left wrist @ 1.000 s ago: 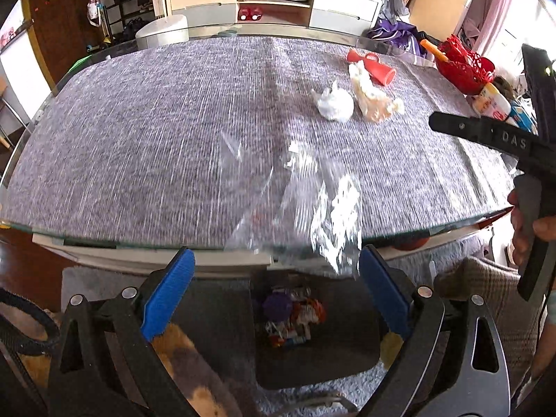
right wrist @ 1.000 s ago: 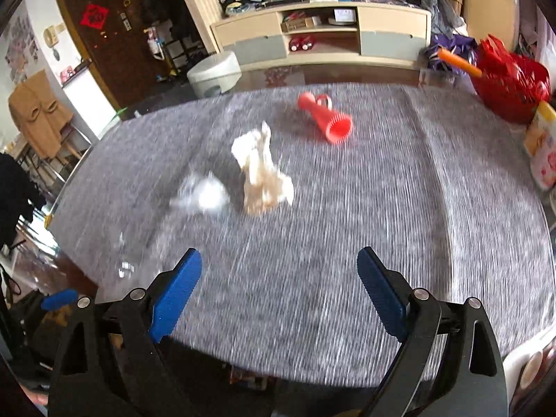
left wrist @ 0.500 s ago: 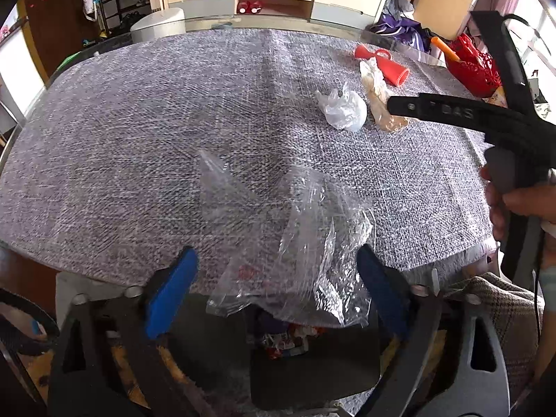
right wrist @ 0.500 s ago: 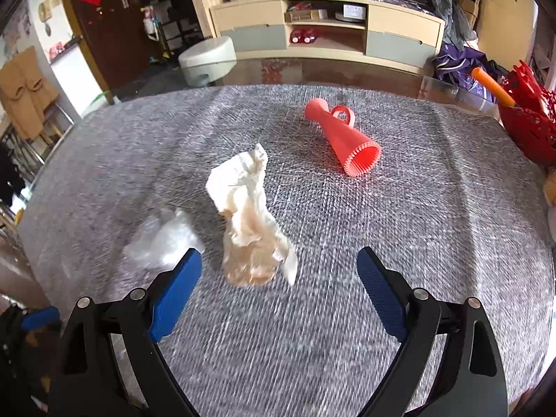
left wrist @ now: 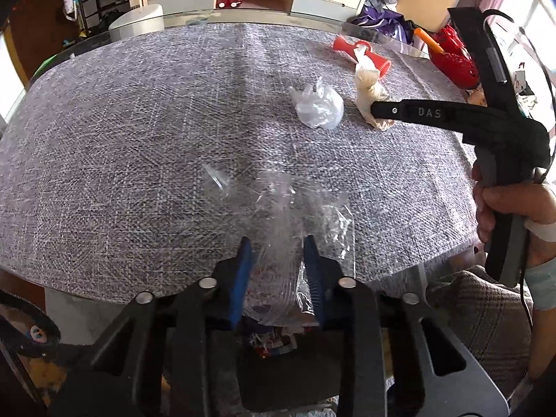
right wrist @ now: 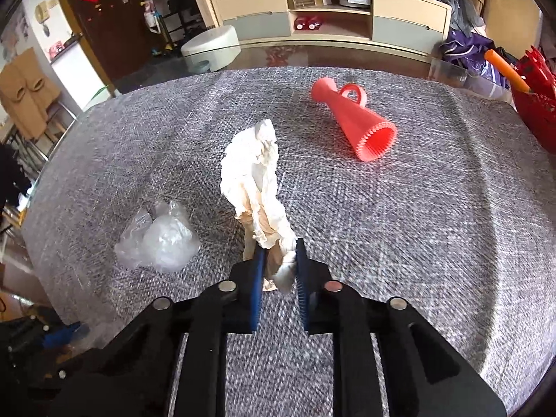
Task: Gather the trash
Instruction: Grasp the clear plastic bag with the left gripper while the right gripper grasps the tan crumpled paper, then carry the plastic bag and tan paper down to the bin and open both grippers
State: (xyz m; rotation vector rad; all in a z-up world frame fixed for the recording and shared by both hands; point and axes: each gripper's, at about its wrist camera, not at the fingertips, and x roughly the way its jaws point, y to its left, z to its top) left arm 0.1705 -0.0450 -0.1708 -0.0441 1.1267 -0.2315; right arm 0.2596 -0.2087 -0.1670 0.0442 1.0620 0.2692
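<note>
My left gripper (left wrist: 276, 246) is shut on a clear crumpled plastic wrapper (left wrist: 278, 205) at the near edge of the grey table (left wrist: 121, 121). My right gripper (right wrist: 278, 252) is shut on the near end of a crumpled white and tan paper napkin (right wrist: 255, 177), which also shows in the left wrist view (left wrist: 368, 83). A small crumpled white plastic bag (right wrist: 160, 239) lies left of the napkin; it shows in the left wrist view (left wrist: 318, 106) too. The right gripper's body (left wrist: 451, 118) reaches in from the right.
A red plastic cone with a loop handle (right wrist: 358, 121) lies on its side beyond the napkin. A red basket (right wrist: 535, 97) stands at the table's right edge. A dark bin with wrappers (left wrist: 278, 340) sits on the floor below the near edge. A shelf unit (right wrist: 330, 17) stands behind.
Both grippers have closed from wide open. The left shut on the clear wrapper; the right moved forward to the napkin and shut on its near end.
</note>
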